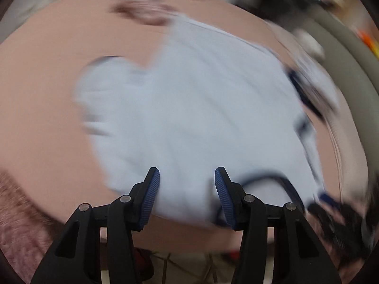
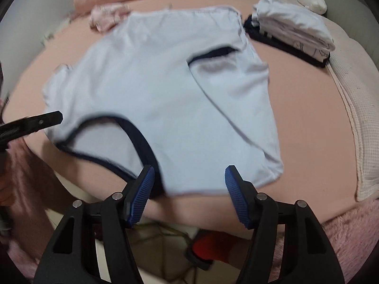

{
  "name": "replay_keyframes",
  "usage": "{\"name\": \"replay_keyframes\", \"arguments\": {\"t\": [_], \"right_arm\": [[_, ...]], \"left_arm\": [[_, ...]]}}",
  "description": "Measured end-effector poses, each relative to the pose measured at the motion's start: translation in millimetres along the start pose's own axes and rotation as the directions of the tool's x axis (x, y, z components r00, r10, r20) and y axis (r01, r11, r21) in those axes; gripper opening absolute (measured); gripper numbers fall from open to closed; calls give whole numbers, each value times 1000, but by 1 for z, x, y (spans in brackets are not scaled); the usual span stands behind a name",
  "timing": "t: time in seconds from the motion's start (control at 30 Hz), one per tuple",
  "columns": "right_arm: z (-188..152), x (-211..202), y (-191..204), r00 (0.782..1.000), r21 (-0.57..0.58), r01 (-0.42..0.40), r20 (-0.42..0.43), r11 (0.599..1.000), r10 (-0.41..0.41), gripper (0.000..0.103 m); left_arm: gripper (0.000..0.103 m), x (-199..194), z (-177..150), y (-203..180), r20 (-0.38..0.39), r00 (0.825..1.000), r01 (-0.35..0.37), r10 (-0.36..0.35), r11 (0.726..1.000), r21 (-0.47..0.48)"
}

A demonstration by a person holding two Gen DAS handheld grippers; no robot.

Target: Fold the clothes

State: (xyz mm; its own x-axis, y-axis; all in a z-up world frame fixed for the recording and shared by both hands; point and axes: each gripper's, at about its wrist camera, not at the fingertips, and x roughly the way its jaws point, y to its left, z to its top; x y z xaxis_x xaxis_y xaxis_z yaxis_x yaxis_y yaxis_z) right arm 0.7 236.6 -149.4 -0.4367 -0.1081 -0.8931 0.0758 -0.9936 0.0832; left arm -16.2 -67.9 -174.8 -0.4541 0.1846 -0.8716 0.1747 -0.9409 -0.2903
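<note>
Pale blue T-shirt (image 2: 151,90) is lying spread on the pink bed sheet (image 2: 308,123), navy collar (image 2: 132,127) toward me, one sleeve folded in. My left gripper (image 1: 187,177) and right gripper (image 2: 189,175) are both hovering above its near edge, jaws apart, gripping nothing. Folded pile (image 2: 293,26) is sitting at far right.

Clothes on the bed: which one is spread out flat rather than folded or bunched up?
The pale blue T-shirt with navy neckline trim. The white garments sit folded in a stack; the pink garment is crumpled.
</note>
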Motion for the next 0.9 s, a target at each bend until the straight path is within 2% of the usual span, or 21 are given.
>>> {"name": "replay_keyframes", "arguments": {"t": [0.1,0.27,0.4,0.5,0.6,0.63,0.67,0.7,0.77,0.83,0.87,0.9], "right_arm": [[28,0,22,999,-29,-45,5,999,45,63],[63,6,83,995,-135,-96,5,986,97,63],[73,29,137,990,-221,-136,-6,966,138,63],[72,51,167,989,-254,-145,-14,956,146,63],[55,83,177,994,-283,-89,-81,955,69,64],[46,81,179,998,-305,-55,-45,951,43,64],[37,79,181,1000,-326,-18,-27,945,10,64],[32,77,181,999,-338,14,-27,941,-25,64],[30,73,177,998,-331,31,-35,943,-46,64],[32,67,171,999,-307,5,-42,952,-19,64],[32,65,169,999,-294,-8,-45,956,-6,64],[33,62,167,999,-281,-21,-45,959,9,64]], "left_arm": [[49,1,8,40,7,999,-31,33,991,-130],[49,9,31,84,-9,1000,9,-12,972,-236],[49,28,58,78,-40,999,23,-29,988,-151],[51,36,70,83,-24,998,60,-65,987,-152],[50,43,79,89,0,994,104,-105,981,-166],[40,44,81,91,5,996,90,-91,983,-160],[22,44,82,92,7,999,54,-53,988,-144],[16,45,83,93,8,1000,23,-23,992,-126],[13,42,84,95,15,1000,11,-9,992,-126],[13,36,84,98,35,999,-10,15,991,-136],[13,34,83,100,39,999,-7,13,990,-141],[13,35,83,102,28,999,29,-25,987,-158]]}}
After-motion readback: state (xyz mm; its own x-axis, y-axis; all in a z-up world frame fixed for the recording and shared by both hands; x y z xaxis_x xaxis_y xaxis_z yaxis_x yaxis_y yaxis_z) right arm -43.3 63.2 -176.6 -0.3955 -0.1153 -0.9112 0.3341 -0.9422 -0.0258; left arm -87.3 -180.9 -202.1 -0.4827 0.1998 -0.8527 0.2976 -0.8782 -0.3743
